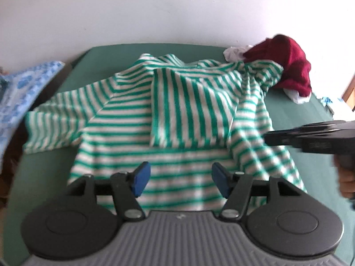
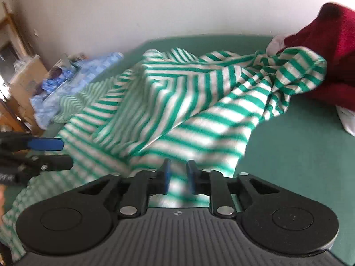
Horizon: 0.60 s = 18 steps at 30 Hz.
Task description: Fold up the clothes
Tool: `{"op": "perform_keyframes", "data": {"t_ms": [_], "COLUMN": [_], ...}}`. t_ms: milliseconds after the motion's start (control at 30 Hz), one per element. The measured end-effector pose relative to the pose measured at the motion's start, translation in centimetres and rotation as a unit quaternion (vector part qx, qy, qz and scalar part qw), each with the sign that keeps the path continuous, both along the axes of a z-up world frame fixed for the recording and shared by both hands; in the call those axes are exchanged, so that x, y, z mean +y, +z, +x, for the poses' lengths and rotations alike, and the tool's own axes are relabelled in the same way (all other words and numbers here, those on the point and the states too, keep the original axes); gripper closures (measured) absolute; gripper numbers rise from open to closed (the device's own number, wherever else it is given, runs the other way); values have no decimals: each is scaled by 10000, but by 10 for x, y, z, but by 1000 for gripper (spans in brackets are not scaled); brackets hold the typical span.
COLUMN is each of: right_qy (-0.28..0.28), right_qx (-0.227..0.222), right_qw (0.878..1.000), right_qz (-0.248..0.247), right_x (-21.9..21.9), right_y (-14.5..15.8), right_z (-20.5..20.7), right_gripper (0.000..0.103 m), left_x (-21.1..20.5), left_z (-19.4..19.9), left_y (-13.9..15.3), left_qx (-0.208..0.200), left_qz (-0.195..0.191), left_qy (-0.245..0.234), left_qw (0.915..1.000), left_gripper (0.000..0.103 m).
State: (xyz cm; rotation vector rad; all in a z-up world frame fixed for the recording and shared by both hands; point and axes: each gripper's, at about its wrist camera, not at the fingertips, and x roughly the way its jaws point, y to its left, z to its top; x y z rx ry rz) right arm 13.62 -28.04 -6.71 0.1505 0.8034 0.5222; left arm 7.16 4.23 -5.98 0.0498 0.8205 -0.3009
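Right now the striped shirt (image 1: 173,110) lies spread on the green bed (image 1: 310,133) straight ahead of my left tool (image 1: 180,180), its hem just under the blue pads. The left tool stands wide and holds nothing. My right tool (image 2: 178,178) is narrowed to a slim gap over the hem on its own side; I think nothing is pinched in it, but the blur there leaves me unsure.

I judge the shirt to be light, soft knit that will drape and bunch rather than hold a line. It should slide easily on the bed and sag from any single pinch. 1 sleeve (image 1: 55,119) lies flat out to my left tool's left. A panel (image 1: 190,106) is already folded in over the chest. I would take the hem at its 2 corners, 1 per tool, pinching both layers.

Ahead and to the right, the shirt's far sleeve (image 2: 297,71) is rucked up against a dark red garment (image 2: 332,51), with white cloth (image 2: 348,119) beside it. That pile could drag along with the sleeve. A blue patterned cloth (image 1: 26,88) lies off to the left, clear of the shirt.
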Motion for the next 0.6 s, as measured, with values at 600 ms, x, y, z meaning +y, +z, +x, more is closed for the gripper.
{"op": "perform_keyframes", "data": {"t_ms": [600], "right_qy": [53], "right_qx": [722], "right_qw": [9969], "right_qz": [-303], "right_x": [120], "right_y": [-9], "right_z": [-214], "right_gripper": [58], "left_x": [125], "left_z": [-144], "left_y": [-34], "left_qx": [958], "left_qz": [-499], "left_qy": [-579], "left_qw": [9925], "left_gripper": [24]}}
